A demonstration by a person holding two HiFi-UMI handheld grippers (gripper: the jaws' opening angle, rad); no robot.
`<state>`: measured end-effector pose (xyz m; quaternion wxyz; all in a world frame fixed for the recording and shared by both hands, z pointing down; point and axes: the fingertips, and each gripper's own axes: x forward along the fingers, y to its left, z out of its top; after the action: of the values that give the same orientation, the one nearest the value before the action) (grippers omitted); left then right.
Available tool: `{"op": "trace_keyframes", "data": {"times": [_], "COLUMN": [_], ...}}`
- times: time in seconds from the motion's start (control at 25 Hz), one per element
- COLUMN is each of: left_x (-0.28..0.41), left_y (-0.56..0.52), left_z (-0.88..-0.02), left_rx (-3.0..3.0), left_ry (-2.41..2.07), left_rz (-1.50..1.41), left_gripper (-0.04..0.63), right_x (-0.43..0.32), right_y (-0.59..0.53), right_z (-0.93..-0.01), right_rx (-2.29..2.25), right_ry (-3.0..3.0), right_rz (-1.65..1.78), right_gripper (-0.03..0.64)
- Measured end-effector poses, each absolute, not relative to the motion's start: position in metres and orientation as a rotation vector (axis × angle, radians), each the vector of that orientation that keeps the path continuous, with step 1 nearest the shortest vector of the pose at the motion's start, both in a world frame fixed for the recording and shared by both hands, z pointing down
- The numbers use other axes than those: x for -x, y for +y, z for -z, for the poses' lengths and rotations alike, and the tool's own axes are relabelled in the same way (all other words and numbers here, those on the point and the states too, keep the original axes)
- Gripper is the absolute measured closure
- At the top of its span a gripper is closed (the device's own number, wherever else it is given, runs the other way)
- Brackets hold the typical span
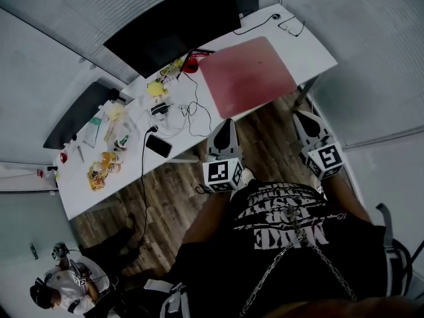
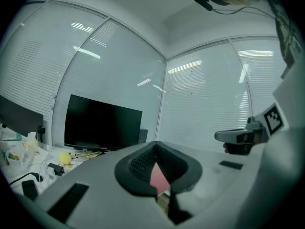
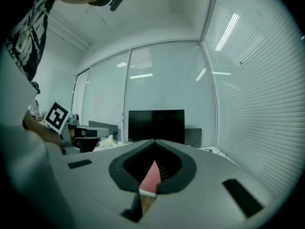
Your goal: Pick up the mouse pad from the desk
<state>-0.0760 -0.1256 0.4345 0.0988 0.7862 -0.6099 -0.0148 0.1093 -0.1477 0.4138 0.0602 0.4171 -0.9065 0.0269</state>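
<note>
1. The mouse pad (image 1: 246,75) is a flat, pinkish-red rectangle with rounded corners, lying on the white desk (image 1: 311,52).
2. The left gripper (image 1: 227,122) and right gripper (image 1: 299,115) have their jaws pressed together, empty, short of the desk.

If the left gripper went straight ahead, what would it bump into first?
Probably the pink mouse pad on the desk: the left gripper aims at its near edge, though depth is unclear.

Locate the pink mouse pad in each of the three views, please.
Head view: mouse pad lies upper centre-right, just right of the screen.
Left gripper view: a pink sliver at low centre.
Right gripper view: a pink sliver at low centre.
Shared landmark: the black monitor.
</note>
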Motion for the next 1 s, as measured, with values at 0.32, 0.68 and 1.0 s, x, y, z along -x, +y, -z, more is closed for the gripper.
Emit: {"op": "trace_keyframes", "data": {"times": [0.32, 0.68, 1.0], "left_x": [0.106, 0.151, 0.17], "left_y": [-0.161, -0.184, -0.196], "left_z": [-0.441, -0.455, -0.481], "left_rx": [-2.355, -2.307, -2.262], "left_ry": [-1.735, -1.735, -1.751], "left_rz": [0.068, 0.088, 0.059], "left_gripper": [0.588, 0.588, 0.588], "right_x": [-0.077, -0.046, -0.026], "right_y": [-0.177, -0.192, -0.22], "right_z": [-0.409, -0.419, -0.434], "right_rx": [-1.305, -1.313, -1.294], "right_ry": [-2.702, -2.682, -2.683], "right_rz": [-0.05, -0.08, -0.112], "right_gripper": [0.624, 0.624, 0.624]}}
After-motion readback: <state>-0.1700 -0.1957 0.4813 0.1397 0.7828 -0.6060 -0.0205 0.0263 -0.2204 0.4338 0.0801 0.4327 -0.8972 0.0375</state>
